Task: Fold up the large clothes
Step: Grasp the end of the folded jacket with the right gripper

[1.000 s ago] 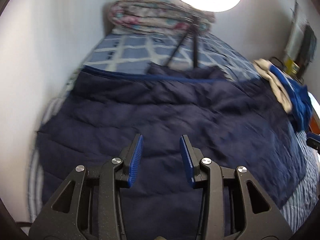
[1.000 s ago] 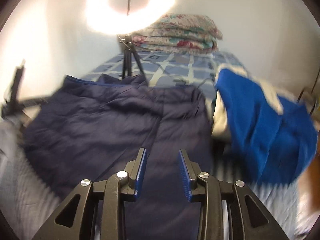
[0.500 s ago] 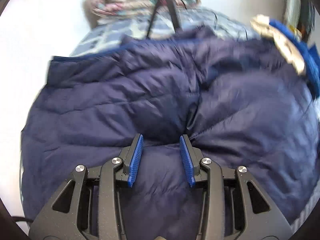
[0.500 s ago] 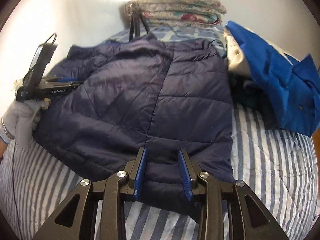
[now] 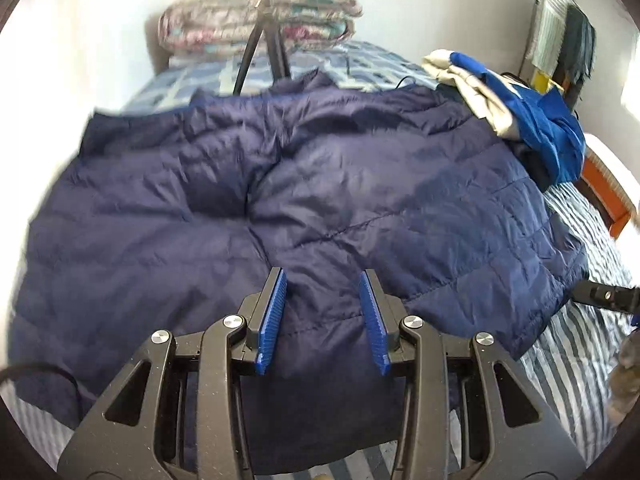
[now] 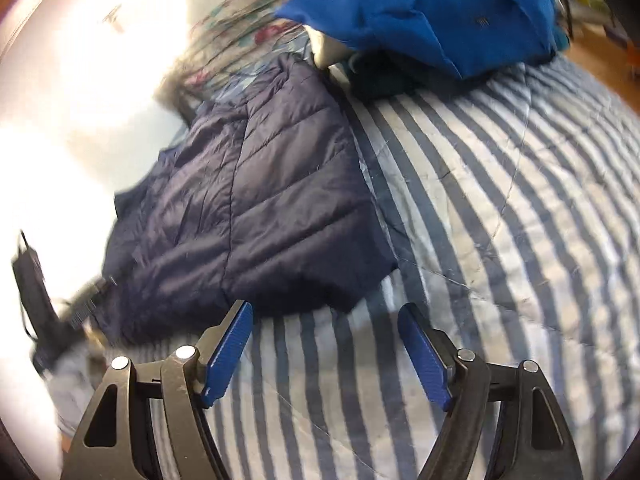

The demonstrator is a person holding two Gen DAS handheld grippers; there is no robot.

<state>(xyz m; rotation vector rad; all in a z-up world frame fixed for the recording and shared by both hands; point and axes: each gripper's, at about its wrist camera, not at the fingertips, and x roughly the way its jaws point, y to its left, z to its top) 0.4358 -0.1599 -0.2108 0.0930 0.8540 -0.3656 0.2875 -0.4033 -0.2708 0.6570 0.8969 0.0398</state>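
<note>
Left gripper [image 5: 323, 316] open over navy quilted jacket [image 5: 360, 200] (rumpled, spread flat).

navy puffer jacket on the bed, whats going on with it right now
A person with a handheld gripper in each hand is working on folding the navy puffer jacket, which lies spread on the striped bedcover. The left gripper is open over the jacket's near hem, fabric between its fingers but not pinched. The right gripper is open too, over bare bedcover just off the jacket's corner. A blue garment sits in a pile further back. No fold is visible yet.
</note>
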